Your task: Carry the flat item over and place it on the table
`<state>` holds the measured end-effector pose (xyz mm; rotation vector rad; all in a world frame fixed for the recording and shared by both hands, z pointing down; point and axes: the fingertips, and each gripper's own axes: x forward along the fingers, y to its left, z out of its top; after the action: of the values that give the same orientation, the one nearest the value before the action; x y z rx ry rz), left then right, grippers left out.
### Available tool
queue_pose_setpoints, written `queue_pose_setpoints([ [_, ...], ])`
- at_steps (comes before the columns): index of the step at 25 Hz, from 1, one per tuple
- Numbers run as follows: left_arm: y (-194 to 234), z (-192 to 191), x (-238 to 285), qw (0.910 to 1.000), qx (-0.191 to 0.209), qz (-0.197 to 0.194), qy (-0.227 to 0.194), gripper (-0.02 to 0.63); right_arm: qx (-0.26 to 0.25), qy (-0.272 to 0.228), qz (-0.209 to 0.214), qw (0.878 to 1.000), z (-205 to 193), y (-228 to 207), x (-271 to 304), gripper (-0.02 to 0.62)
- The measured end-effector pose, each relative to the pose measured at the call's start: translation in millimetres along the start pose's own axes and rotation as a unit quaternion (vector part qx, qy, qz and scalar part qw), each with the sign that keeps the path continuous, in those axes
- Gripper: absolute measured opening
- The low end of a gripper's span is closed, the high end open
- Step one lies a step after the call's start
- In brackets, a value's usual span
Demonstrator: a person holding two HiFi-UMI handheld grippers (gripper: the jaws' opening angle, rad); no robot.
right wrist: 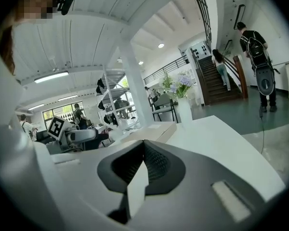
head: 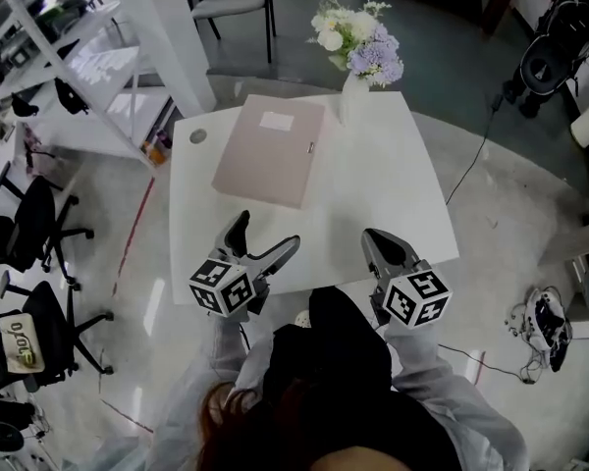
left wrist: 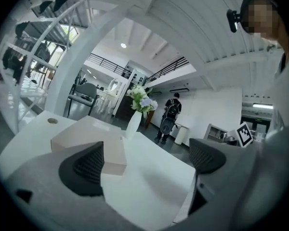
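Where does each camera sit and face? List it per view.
Head view: on the head, looking down at table, box, left gripper, right gripper, sleeves.
Left gripper view: rides left gripper, faces box and vase past open jaws.
Right gripper view: rides right gripper, faces box past shut jaws.
All share the box.

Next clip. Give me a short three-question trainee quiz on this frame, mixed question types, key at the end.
1. True or false: the flat pink box lies on the white table, gripped by neither tool.
2. What stands at the table's far edge? A a vase of flowers; B a laptop; C a mug.
3. Fill in: the left tool's jaws stand ___; the right tool's are ___.
Key: 1 true; 2 A; 3 apart, together.
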<state>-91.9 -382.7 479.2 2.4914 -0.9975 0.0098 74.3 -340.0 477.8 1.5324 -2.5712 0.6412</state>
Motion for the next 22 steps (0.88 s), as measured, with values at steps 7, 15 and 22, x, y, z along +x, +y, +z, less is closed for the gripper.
queue_pose_setpoints([
  [7,-34,3,-11,0.9992,0.008,-0.038,-0.01,0.42,-0.009,-0.013,-0.017,1.0,-5,8,-32,0.012],
  [15,-53,-8,-11,0.9987,0.008,-0.047,-0.018,0.026,0.0,-0.027,-0.015,1.0,-12,10,-53,0.012],
  [22,-65,-24,-2,0.9977,0.029,-0.062,0.001,-0.005,-0.001,-0.029,-0.024,0.999,-16,-3,-60,0.012],
])
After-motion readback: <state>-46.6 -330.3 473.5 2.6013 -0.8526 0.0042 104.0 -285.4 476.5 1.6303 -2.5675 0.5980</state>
